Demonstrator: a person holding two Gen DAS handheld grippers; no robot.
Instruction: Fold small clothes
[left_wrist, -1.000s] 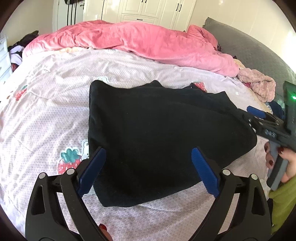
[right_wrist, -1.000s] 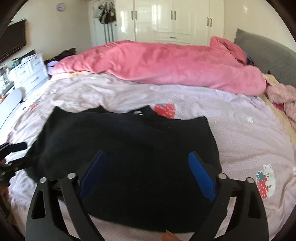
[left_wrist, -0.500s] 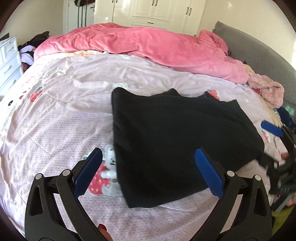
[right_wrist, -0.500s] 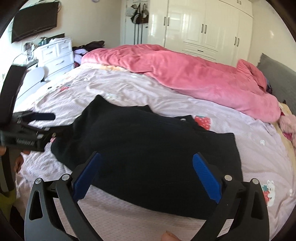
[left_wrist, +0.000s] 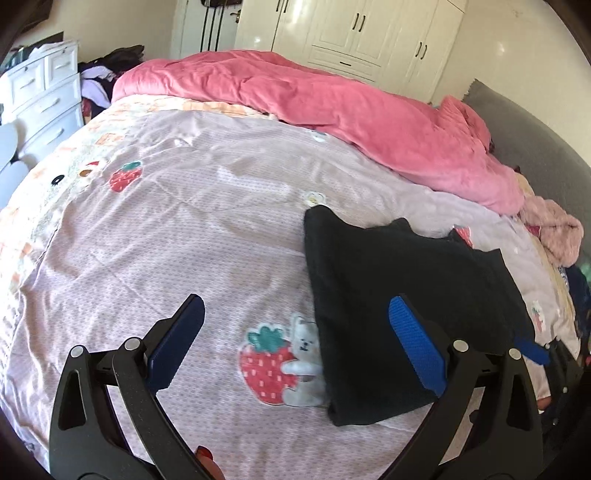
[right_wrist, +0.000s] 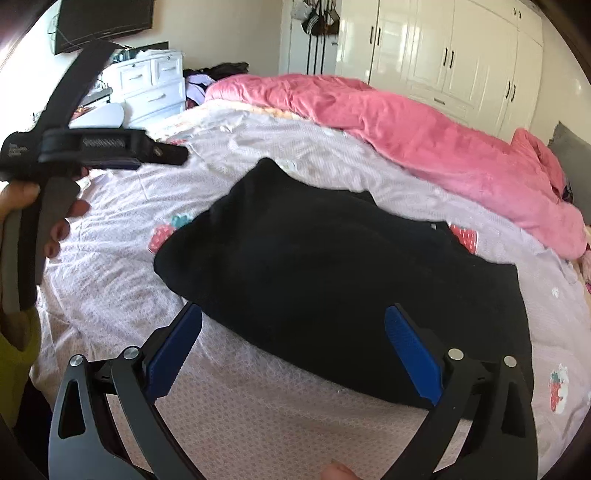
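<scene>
The bed sheet (left_wrist: 177, 229) carries everything; a pink duvet (left_wrist: 332, 107) is heaped beyond the black garment (right_wrist: 332, 273), which lies flat, already doubled over, beside a strawberry print (left_wrist: 269, 365). This looks like a pause between folds. The left gripper (left_wrist: 295, 343) hangs released off the garment's left edge, the right gripper (right_wrist: 293, 350) spread wide over its near hem, both empty. Next, likely, each must pinch an edge for another fold.

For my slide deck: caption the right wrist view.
Open right gripper hovers over a folded black garment on the strawberry-print bedsheet, left gripper raised alongside.
</scene>
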